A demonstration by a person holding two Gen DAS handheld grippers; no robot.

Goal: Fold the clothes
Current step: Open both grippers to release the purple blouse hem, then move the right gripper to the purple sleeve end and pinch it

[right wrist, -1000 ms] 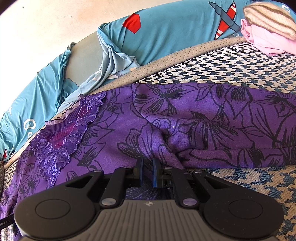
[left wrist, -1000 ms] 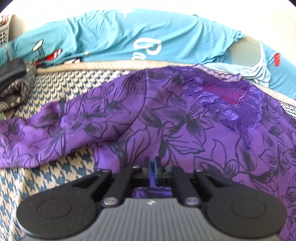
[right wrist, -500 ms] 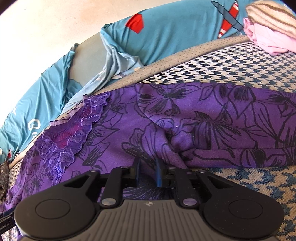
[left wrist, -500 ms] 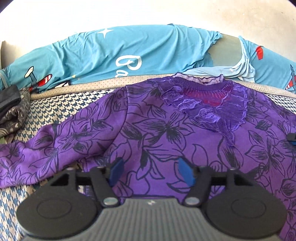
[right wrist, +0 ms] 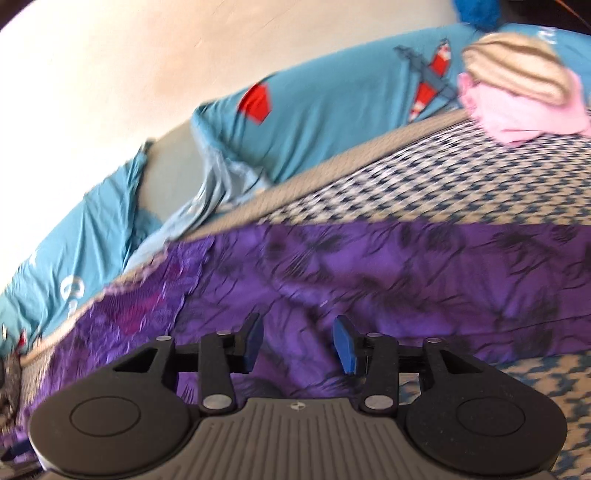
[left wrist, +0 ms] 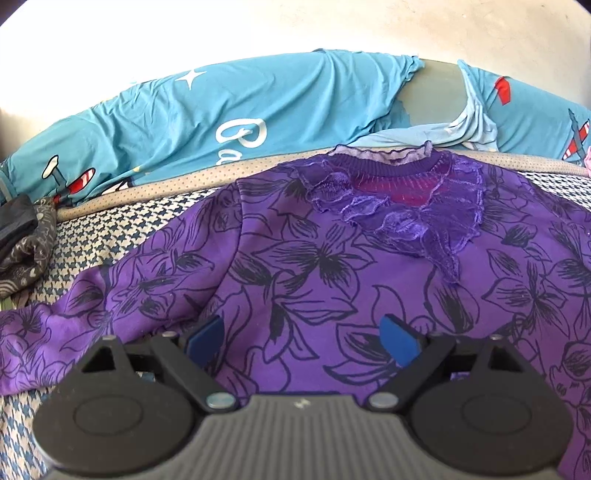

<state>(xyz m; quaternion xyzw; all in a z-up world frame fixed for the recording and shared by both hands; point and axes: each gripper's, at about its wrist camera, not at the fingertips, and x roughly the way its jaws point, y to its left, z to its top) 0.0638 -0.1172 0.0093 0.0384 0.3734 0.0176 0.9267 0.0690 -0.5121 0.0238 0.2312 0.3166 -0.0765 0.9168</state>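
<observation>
Open checked bedcover (left wrist: 110, 236) left of the purple top (left wrist: 332, 280), bounded by a dark bundled cloth (left wrist: 26, 240). Behind, blue pillows (left wrist: 258, 110) against the wall. Far right, stacked pink and beige clothes (right wrist: 517, 96).

A houndstooth-patterned cover (left wrist: 122, 229) was spread over the surface, edged by a beige dotted band (left wrist: 155, 186). Behind it, a turquoise sheet (left wrist: 266, 110) printed with aeroplanes and white lettering was draped against a pale wall (left wrist: 295, 29). A dark patterned cloth (left wrist: 26, 240) was bunched at the left edge. In the right wrist view, a pink folded cloth (right wrist: 524, 118) was topped by a beige striped one (right wrist: 517, 70).
</observation>
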